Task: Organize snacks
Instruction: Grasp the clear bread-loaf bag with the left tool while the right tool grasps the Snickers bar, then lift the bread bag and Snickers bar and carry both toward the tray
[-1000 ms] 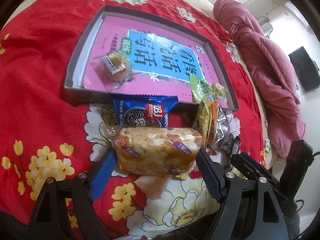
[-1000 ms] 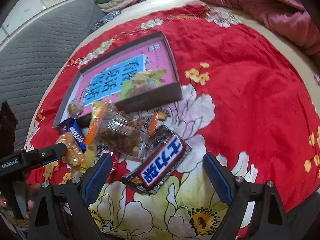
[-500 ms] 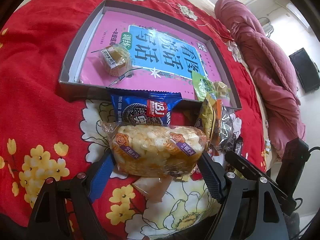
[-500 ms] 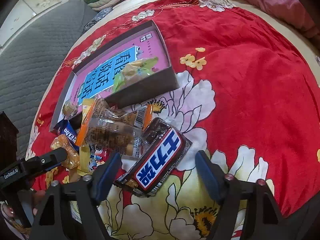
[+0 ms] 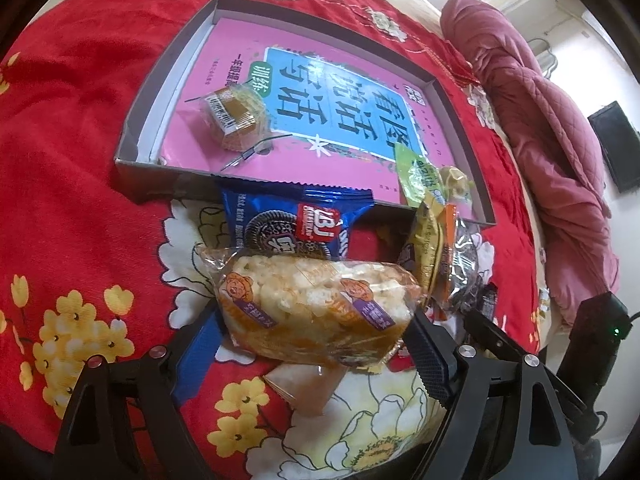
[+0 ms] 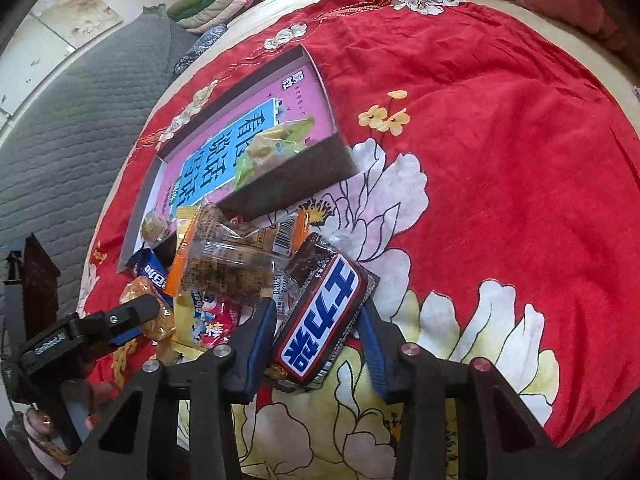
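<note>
Where the red floral bedspread (image 6: pixel 500 128) spreads out, a shallow box (image 6: pixel 296 176) sits beside heaped snacks whose lower packets are hidden. Right gripper (image 6: pixel 316 340), wide a second ago, is closing around the chocolate bar (image 6: pixel 320 320); contact is unclear. Left gripper (image 5: pixel 316 344) is opening, straddling the rice-puff packet (image 5: pixel 312 308) unpressed.

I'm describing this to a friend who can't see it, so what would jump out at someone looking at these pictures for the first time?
First, the loud red floral bedspread under everything, and on it a shallow box lined with a pink book cover, already holding two small snacks. Nearer the cameras lies a loose heap of packets. The right gripper is closing its fingers around a brown chocolate bar with blue lettering, while a puffed rice cake sits between the wide-spread fingers of the left gripper.
</note>
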Motion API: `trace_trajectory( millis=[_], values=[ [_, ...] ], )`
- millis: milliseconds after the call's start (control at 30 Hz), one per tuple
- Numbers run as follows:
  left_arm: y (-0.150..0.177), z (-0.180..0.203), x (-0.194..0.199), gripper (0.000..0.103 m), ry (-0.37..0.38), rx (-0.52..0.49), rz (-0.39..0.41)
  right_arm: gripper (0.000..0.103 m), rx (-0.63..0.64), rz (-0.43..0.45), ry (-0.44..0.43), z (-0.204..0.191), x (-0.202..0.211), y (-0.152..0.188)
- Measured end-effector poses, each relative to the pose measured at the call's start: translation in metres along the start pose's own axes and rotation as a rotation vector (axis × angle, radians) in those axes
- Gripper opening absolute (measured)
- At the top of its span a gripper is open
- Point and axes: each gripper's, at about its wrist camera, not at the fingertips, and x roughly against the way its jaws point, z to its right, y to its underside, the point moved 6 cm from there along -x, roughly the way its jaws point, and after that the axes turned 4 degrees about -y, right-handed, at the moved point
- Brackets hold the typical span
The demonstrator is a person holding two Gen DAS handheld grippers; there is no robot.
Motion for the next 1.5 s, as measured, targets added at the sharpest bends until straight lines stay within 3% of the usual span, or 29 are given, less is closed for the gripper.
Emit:
trace_trajectory(
  millis=[400,533,1000,1500],
  values=[
    [0.001,-0.006,0.004,0.081,0.033,0.012,0.029,0.04,0.024,0.066,0.003,-0.006,0.018,-0.003],
    [0.003,-0.005,0.007,0.08,0.028,0.001,0.037,0.029,0.059,0.09,-0.002,-0.012,0.023,-0.006],
    [0.004,-0.009,0.026,0.08,0.03,-0.001,0.06,0.03,0.002,-0.049,-0.018,-0.003,-0.003,0.006],
    [-0.006,0.004,0.061,0.08,0.035,-0.042,0.144,0.029,0.078,0.087,-0.086,-0.023,0.025,-0.006]
  ],
)
